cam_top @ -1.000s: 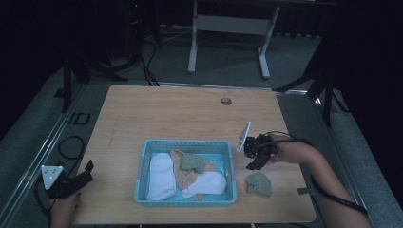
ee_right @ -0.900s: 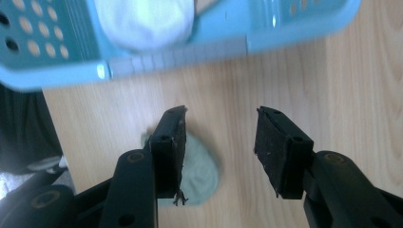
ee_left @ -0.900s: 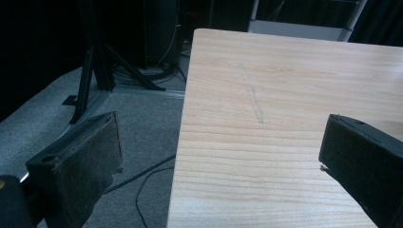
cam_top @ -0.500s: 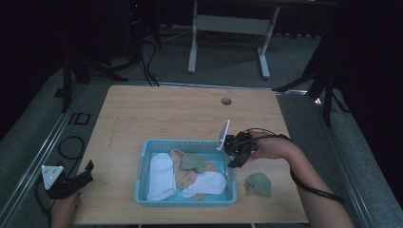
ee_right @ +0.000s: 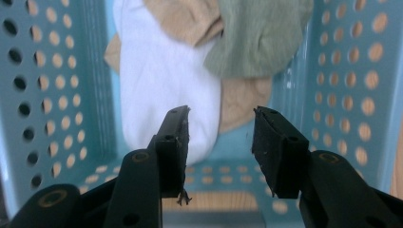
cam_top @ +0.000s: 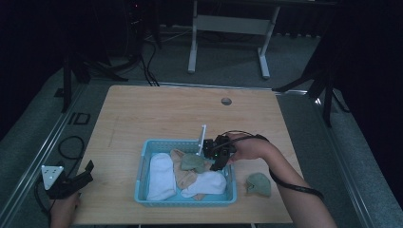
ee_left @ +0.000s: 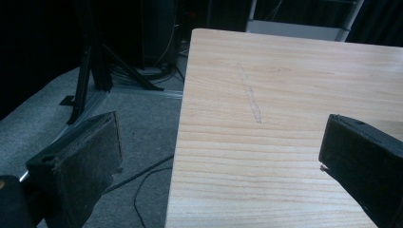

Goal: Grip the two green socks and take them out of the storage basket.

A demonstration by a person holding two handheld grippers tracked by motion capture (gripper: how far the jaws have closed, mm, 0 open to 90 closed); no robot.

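A: The right gripper (cam_top: pixel 215 154) hangs over the blue basket (cam_top: pixel 142 164) with its jaws parted and nothing between them; the socks lie inside, a green sock (cam_top: pixel 192 162) on top, and another green sock (cam_top: pixel 259 184) sits on the table just right of the basket.

B: The risk, I think, is pinching two layers at once; white sock (ee_right: pixel 161 80), tan sock (ee_right: pixel 244 102) and green overlap, so one could drag another out.

A: The right gripper view shows that overlap close; the high view shows the left gripper (cam_top: pixel 71 180) open and idle at the table's near-left edge.
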